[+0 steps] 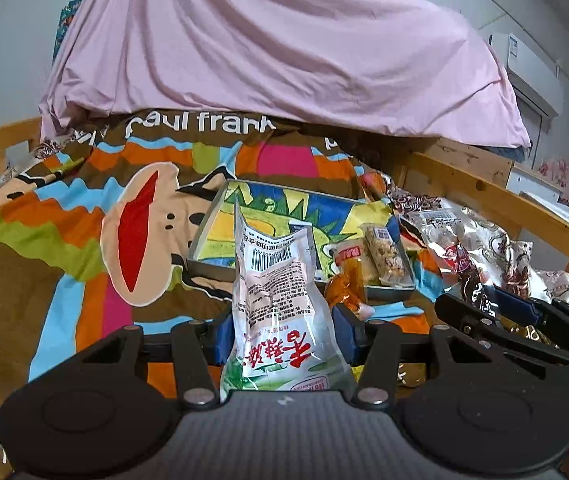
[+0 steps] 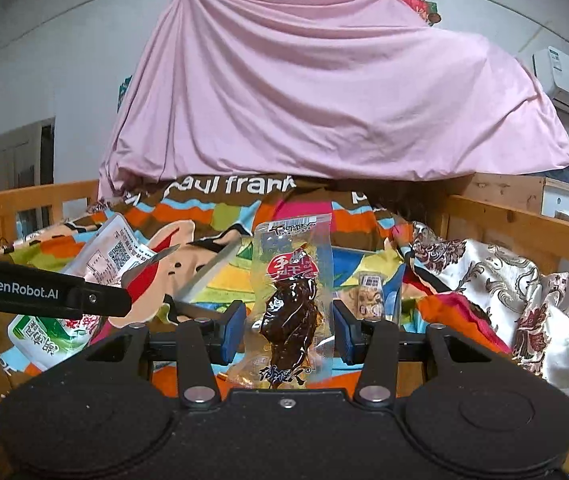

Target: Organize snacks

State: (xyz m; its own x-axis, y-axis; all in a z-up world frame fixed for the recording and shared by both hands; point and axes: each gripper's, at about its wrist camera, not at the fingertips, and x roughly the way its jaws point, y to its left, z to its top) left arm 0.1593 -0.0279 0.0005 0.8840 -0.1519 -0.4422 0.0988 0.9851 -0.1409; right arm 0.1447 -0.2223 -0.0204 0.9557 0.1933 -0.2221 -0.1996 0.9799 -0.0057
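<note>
My left gripper (image 1: 282,332) is shut on a white snack packet (image 1: 276,280) with red characters and a barcode, held upright above the quilt. Beyond it lies a metal tray (image 1: 208,236) with a colourful bottom. A cereal bar (image 1: 386,256) and an orange packet (image 1: 348,268) lie in its right end. My right gripper (image 2: 288,332) is shut on a clear packet of dark brown meat (image 2: 292,304), also upright. In the left wrist view the right gripper (image 1: 488,306) shows at the right. In the right wrist view the left gripper (image 2: 118,300) shows at the left with the white packet (image 2: 112,252).
A bright patchwork quilt (image 1: 64,220) covers the bed. Wooden rails (image 1: 524,208) run along both sides. A pink sheet (image 1: 284,40) hangs over the far end. Floral cloth (image 2: 484,272) is piled at the right. An air conditioner (image 2: 564,76) hangs on the wall.
</note>
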